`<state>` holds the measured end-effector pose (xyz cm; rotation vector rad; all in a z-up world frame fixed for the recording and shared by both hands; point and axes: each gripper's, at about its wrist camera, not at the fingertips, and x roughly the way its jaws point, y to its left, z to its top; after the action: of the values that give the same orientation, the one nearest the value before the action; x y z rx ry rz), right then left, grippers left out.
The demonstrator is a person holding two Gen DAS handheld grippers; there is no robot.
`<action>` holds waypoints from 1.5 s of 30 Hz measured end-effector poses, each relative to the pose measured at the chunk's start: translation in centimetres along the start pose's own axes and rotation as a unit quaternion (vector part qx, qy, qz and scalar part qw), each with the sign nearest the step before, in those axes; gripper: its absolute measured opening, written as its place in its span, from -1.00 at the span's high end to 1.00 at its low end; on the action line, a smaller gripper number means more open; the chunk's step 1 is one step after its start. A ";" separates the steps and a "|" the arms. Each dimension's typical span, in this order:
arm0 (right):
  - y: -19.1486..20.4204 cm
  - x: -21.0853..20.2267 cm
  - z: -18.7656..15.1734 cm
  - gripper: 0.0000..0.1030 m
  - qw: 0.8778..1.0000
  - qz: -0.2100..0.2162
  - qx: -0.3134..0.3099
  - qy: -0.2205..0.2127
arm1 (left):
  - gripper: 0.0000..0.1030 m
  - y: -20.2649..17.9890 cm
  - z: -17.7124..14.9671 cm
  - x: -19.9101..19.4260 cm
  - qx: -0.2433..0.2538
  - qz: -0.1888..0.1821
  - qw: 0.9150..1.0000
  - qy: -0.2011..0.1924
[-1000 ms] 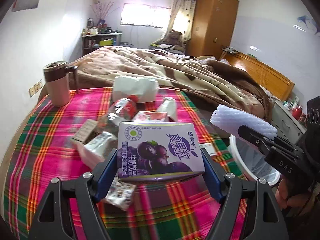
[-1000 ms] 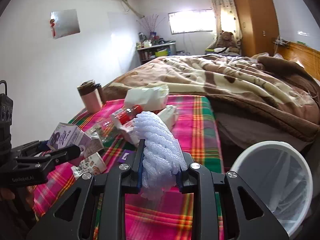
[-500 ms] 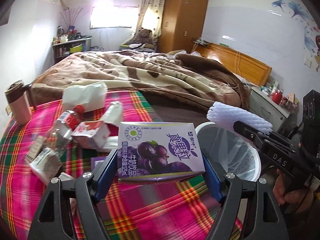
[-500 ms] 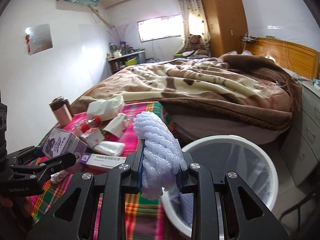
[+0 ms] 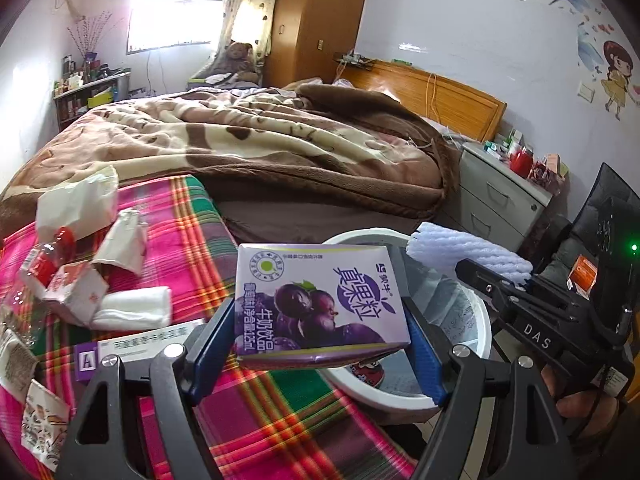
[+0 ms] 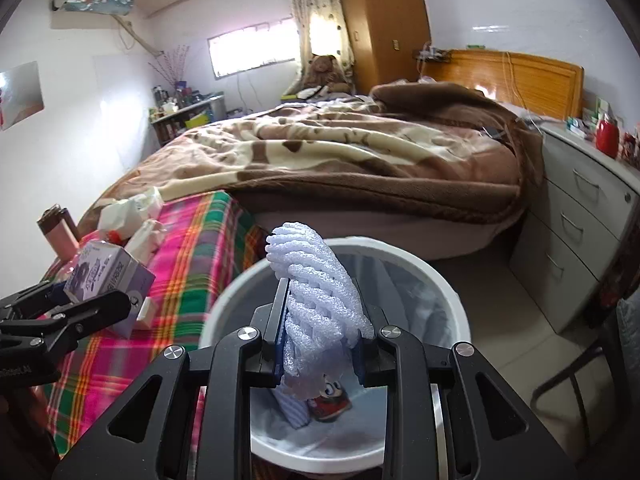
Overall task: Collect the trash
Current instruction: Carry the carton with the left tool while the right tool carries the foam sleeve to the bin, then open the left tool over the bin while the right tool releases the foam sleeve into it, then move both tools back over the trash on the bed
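My left gripper (image 5: 320,344) is shut on a purple milk drink carton (image 5: 320,300), held over the table edge beside the white trash bin (image 5: 476,320). My right gripper (image 6: 320,344) is shut on a white foam fruit net (image 6: 316,280) and holds it above the open bin (image 6: 448,292). The bin has a liner and some trash at its bottom. The right gripper with the net (image 5: 464,252) shows at right in the left wrist view. The left gripper with the carton (image 6: 104,272) shows at left in the right wrist view.
A plaid-covered table (image 5: 180,240) carries more trash: crumpled paper (image 5: 76,200), small cartons (image 5: 76,292), a rolled white tissue (image 5: 136,312), a flat box (image 5: 132,348). A mug (image 6: 58,232) stands at the back. A bed (image 6: 360,152) and grey drawers (image 6: 580,232) flank the bin.
Both grippers have swung right from over the table toward the bin. The foam net now hangs over the bin's opening; the carton nears its rim.
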<state>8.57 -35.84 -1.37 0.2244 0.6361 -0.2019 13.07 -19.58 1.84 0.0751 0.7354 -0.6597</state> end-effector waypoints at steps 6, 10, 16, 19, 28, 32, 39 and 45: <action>-1.5 0.9 -0.6 0.49 1.000 -0.018 0.007 0.018 | -0.55 -2.3 0.4 2.3 0.019 -0.010 1.000 0.018; -2.1 1.2 -0.8 0.47 0.999 -0.027 0.003 0.026 | -0.55 -3.4 0.5 3.6 0.031 -0.011 0.999 0.030; -3.1 1.3 -1.1 0.44 0.999 -0.036 0.003 0.038 | -0.55 -4.4 0.6 4.6 0.042 -0.014 0.998 0.038; -3.5 1.2 -1.1 0.25 0.998 -0.050 0.006 0.038 | -0.56 -4.7 0.5 4.8 0.044 -0.016 0.998 0.042; -3.2 0.8 -1.0 -0.24 0.999 -0.043 0.012 0.031 | -0.62 -3.6 0.5 3.9 0.031 -0.017 0.999 0.035; -2.4 0.6 -0.9 -0.24 0.999 -0.040 0.008 0.025 | -0.63 -2.9 0.4 2.9 0.027 -0.015 0.999 0.027; -0.5 -0.1 -0.5 -0.25 1.000 -0.020 -0.004 0.008 | -0.63 -0.5 0.2 1.1 0.008 0.001 1.000 0.013; 2.0 -0.2 -0.2 -0.33 1.000 0.020 -0.015 -0.004 | -0.63 2.7 -0.7 -1.1 -0.012 0.031 0.999 0.003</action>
<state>8.76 -33.84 -1.12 0.2069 0.6254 -0.1538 13.66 -16.62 1.57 0.0781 0.7427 -0.5912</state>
